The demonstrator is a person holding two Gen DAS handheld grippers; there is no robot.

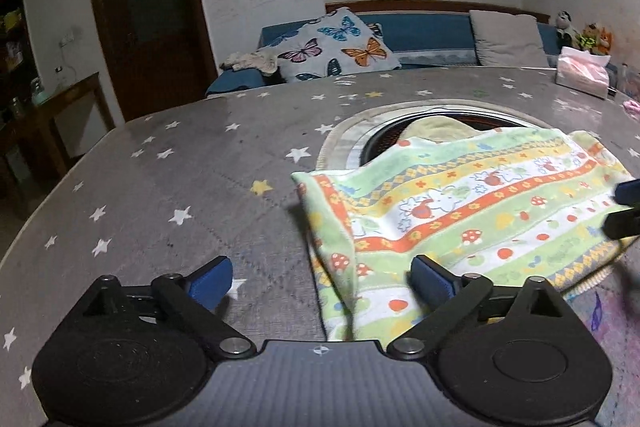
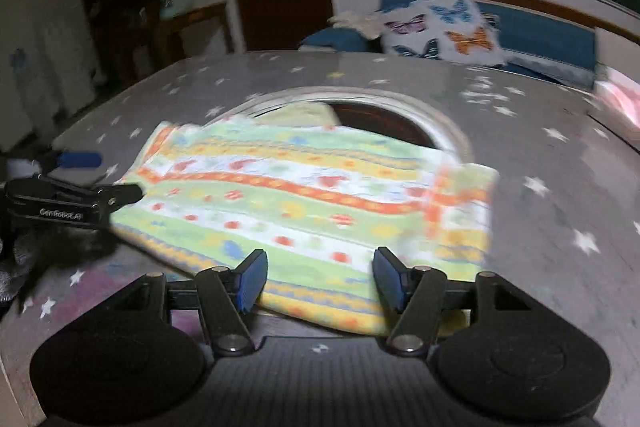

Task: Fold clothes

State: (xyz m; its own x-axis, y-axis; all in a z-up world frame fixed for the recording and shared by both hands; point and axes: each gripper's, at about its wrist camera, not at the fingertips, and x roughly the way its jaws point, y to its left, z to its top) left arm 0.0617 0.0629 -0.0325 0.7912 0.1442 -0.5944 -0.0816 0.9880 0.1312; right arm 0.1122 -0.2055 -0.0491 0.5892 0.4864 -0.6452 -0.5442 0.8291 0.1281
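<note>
So right now the striped cloth (image 1: 460, 219) is lying folded on the star-print table (image 1: 160, 187), its far edge draped over the round opening (image 1: 400, 139) in the tabletop. I'll use that cloth as my reference for everything. My left gripper (image 1: 320, 281) is at its near left corner with fingers wide apart, nothing pinched; that corner is rumpled and standing up a bit between them. My right gripper (image 2: 320, 279) is over the cloth's near edge, fingers partly apart and not pressing on anything either.

My guess is the next fold is coming, so the trick is matching grabs: take both near corners at the same depth, catch every layer, not just the top one. Flatten that rumpled left corner first or the crease goes crooked. Right view is blurry, so I'd settle before pinching.
</note>
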